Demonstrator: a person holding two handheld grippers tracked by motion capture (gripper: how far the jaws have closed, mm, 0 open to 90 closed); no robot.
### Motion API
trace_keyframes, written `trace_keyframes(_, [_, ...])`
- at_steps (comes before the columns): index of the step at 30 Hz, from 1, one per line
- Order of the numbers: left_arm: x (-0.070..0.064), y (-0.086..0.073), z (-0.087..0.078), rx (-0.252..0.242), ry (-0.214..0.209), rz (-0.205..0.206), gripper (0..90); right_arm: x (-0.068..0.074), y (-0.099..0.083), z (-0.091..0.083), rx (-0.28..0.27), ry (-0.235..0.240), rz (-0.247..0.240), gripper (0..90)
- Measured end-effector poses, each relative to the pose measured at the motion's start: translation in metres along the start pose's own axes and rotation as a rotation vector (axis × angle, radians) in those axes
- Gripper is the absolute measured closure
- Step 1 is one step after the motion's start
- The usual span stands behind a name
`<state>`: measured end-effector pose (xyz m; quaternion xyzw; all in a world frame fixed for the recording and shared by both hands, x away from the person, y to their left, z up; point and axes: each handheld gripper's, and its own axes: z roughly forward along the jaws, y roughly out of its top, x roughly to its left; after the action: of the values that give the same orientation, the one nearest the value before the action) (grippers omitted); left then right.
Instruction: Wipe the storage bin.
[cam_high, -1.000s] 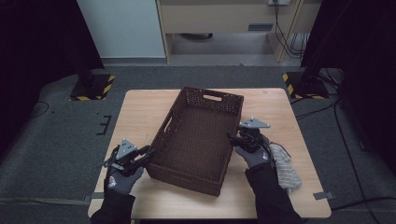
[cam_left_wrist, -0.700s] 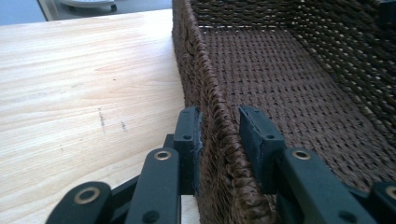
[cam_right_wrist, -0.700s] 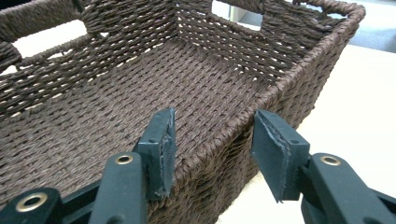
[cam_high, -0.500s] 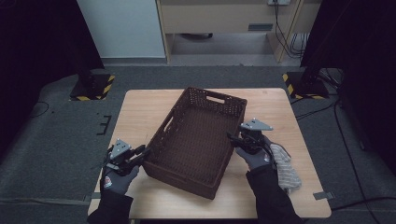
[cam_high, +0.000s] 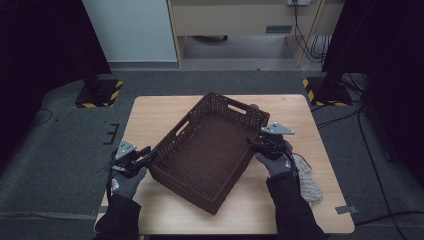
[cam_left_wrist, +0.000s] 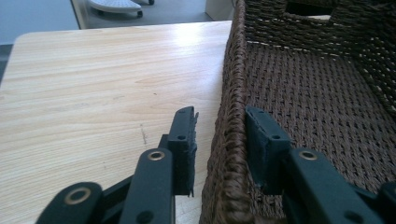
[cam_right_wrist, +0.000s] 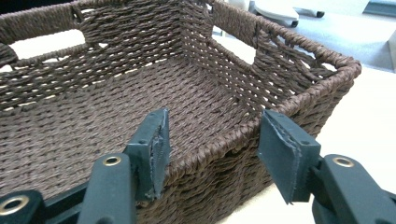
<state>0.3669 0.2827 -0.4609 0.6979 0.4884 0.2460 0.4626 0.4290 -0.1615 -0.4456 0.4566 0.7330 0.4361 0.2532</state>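
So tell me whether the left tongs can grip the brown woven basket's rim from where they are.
Probably yes: the left tongs stand open astride the brown woven basket's rim, nothing between.

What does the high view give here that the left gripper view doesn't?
High view: the whole basket lying askew on the table, the right gripper at its right wall, a striped cloth by the right forearm, both gloved hands. Left gripper view: the left gripper open, one jaw outside and one inside the wall, straddling the rim with gaps on both sides. Both: woven basket, wooden tabletop, left gripper at the left wall.
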Motion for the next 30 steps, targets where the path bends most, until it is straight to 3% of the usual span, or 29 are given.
trace_keyframes(4, [0.000, -0.003, -0.010, -0.024, -0.011, -0.005, 56.8, 0.002, -0.002, -0.004, 0.002, -0.008, 0.005, 44.6])
trace_keyframes(9, [0.001, -0.002, -0.008, -0.021, -0.008, -0.008, 60.4, 0.006, -0.005, -0.013, 0.014, -0.011, 0.004, 44.3])
trace_keyframes(21, [0.001, -0.002, -0.005, -0.014, -0.012, -0.006, 63.3, 0.005, -0.004, -0.014, 0.015, -0.002, 0.006, 43.9])
trace_keyframes(25, [0.005, -0.001, -0.001, 0.004, 0.004, -0.006, 65.1, 0.005, -0.002, -0.017, 0.026, 0.012, 0.001, 44.2])
trace_keyframes(30, [0.013, 0.003, 0.006, 0.001, 0.009, -0.020, 65.8, -0.005, 0.003, -0.020, -0.018, -0.013, -0.012, 39.6])
